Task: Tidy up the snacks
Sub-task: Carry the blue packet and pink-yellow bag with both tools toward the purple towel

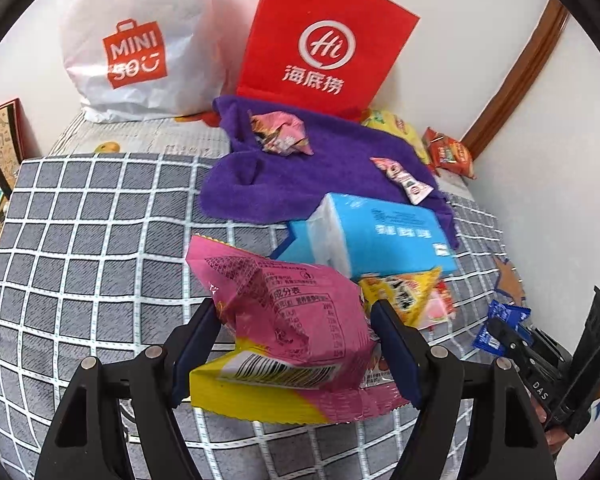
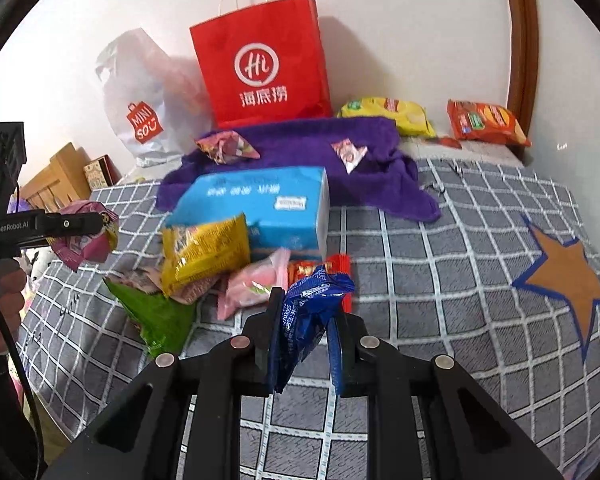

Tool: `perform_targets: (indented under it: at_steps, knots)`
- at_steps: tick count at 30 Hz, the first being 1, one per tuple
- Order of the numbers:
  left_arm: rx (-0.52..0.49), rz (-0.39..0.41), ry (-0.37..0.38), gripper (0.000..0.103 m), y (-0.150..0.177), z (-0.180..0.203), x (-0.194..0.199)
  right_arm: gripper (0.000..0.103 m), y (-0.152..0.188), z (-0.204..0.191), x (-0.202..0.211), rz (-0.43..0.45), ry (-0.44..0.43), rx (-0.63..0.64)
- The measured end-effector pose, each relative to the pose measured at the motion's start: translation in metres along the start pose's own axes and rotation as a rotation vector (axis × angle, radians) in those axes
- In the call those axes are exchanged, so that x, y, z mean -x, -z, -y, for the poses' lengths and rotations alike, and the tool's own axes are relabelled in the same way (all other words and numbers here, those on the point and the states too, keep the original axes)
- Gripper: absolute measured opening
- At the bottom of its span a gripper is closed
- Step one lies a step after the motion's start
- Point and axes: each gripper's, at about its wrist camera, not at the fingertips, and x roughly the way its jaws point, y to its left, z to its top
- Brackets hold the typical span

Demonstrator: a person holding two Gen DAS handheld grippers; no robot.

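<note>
Item 1: pink snack packet (image 1: 296, 320), crinkled glossy film with a yellow base, clamped between the pads of the left gripper (image 1: 296, 344), lifted clear of the checked quilt (image 1: 80, 240).

Item 2: small blue wrapper (image 2: 308, 312), thin foil, pinched narrow in the right gripper (image 2: 304, 336).

Handling advice: keep both grips firm; slippery film may slide.

Remaining stock: yellow pouch (image 2: 204, 252) and green packet (image 2: 160, 320) at 10 o'clock of the blue wrapper; purple towel (image 2: 300, 160) and red paper bag (image 2: 260, 68) at 12.
</note>
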Motion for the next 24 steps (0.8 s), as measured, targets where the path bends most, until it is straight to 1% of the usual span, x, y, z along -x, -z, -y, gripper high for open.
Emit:
perform_targets:
  at_steps: [10, 14, 21, 24]
  knots:
    - [-0.054, 0.014, 0.064, 0.076, -0.013, 0.039, 0.005, 0.02, -0.044, -0.015, 0.008, 0.048, -0.017, 0.051]
    - [-0.068, 0.01, 0.113, 0.076, -0.024, 0.052, 0.001, 0.02, -0.063, -0.018, 0.007, 0.056, -0.029, 0.061]
    - [-0.085, 0.017, 0.131, 0.076, -0.043, 0.067, -0.003, 0.02, -0.093, -0.022, 0.003, 0.071, -0.04, 0.063]
    - [-0.093, 0.025, 0.126, 0.076, -0.053, 0.071, -0.003, 0.02, -0.106, -0.022, 0.001, 0.077, -0.047, 0.066]
